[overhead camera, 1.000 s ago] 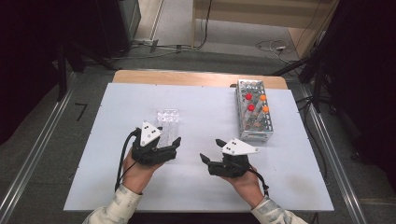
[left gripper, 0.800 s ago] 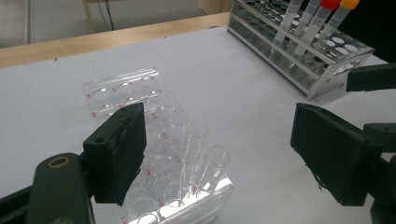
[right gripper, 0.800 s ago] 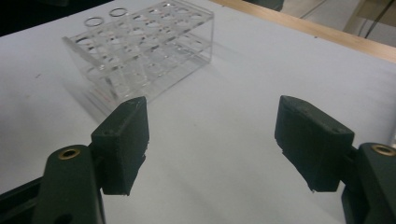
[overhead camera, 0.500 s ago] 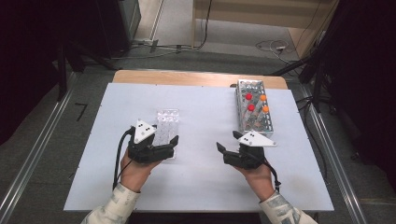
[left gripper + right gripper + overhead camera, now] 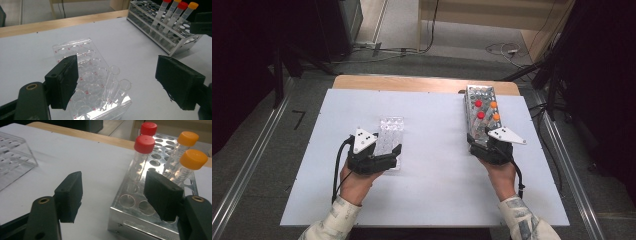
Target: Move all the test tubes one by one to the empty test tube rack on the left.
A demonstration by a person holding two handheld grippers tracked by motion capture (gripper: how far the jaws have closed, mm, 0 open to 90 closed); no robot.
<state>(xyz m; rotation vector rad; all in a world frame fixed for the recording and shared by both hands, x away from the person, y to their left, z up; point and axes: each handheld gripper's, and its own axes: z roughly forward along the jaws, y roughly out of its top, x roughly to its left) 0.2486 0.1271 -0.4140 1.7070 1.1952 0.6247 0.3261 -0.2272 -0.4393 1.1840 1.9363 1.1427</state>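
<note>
A: We start at the metal rack [image 5: 482, 117], far right on the white table [image 5: 432, 200]. It holds four capped tubes: two red-capped tubes [image 5: 144, 144] and two orange-capped tubes [image 5: 193, 159], standing slightly tilted in its holes.

B: And our right gripper [image 5: 488, 145] is at the rack's near end. In the right gripper view one jaw hangs over the rack's front holes and the other over bare table beside it, so the near corner sits between them.

A: Are the pads pressing on anything?

B: No. The jaws stand apart with nothing clamped, though they have just been closing a little. The nearer red-capped tube rises just beyond the gap, untouched.

A: Now the clear rack [image 5: 390, 137], left of centre and well apart from the metal one. In the left gripper view we see two open clear tubes [image 5: 115, 83] leaning in its near holes.

B: Our left gripper [image 5: 384, 156] hovers at that rack's near end. One jaw is over its near left part, the other off to the side over the table.

A: So those jaws are apart too?

B: Yes, wide, gripping nothing. A cable [image 5: 337, 165] trails back from it along the forearm.
</note>
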